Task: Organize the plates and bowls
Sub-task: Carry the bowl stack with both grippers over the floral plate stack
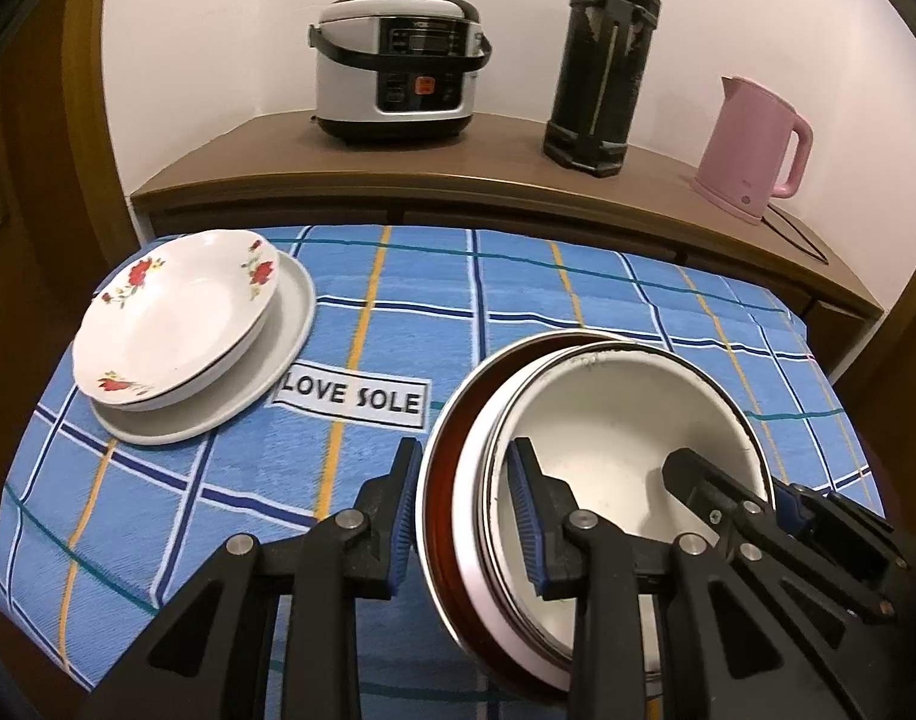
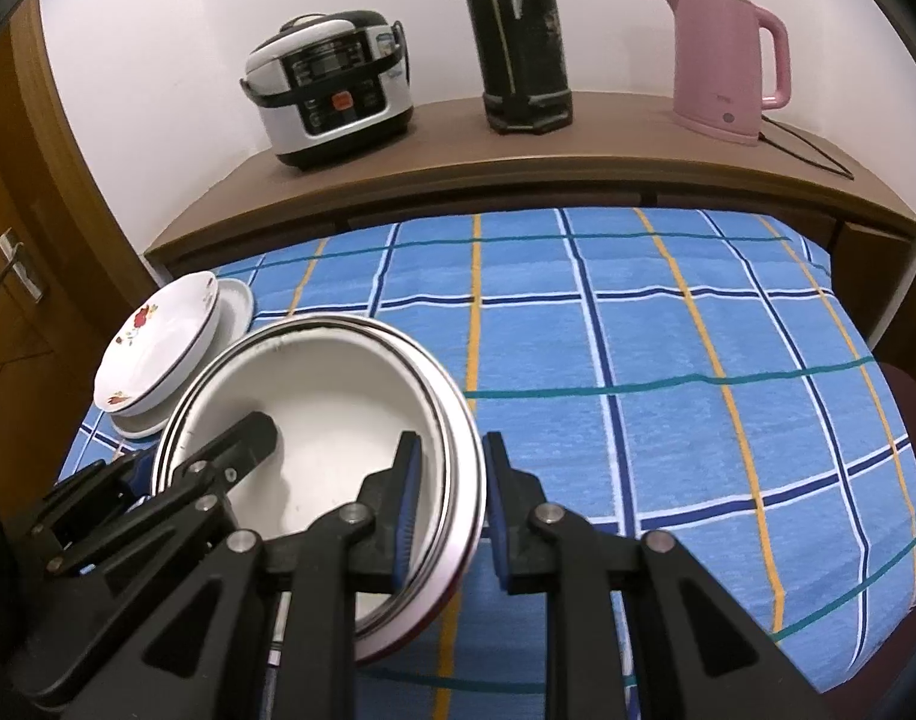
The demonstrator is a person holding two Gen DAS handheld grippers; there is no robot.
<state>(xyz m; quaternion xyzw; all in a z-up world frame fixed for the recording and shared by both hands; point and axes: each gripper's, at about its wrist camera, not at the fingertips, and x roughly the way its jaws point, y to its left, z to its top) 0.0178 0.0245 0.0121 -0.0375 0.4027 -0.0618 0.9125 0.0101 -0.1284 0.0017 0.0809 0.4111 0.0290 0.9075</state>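
The stack of bowls (image 1: 602, 468) is held between both grippers, above the near part of the surface (image 1: 398, 312) covered with a blue checked cloth. The left gripper (image 1: 464, 516) has its fingers (image 1: 527, 516) closed across the left rim of the stack, one inside the white top bowl and one outside. The right gripper (image 2: 449, 510) clamps the opposite rim the same way.

A flowered plate (image 1: 176, 312) rests on a plain plate (image 1: 284, 354) at the far left of the surface.

Handling notes:
- The bowls look like rigid enamel or metal: stiff, smooth, probably slippery at the rim.
- The nested stack is likely moderately heavy; loose bowls may shift if tilted.
- Grip on opposite rims, keep level.
- The plates appear to be ceramic and fragile; set the stack down clear of them
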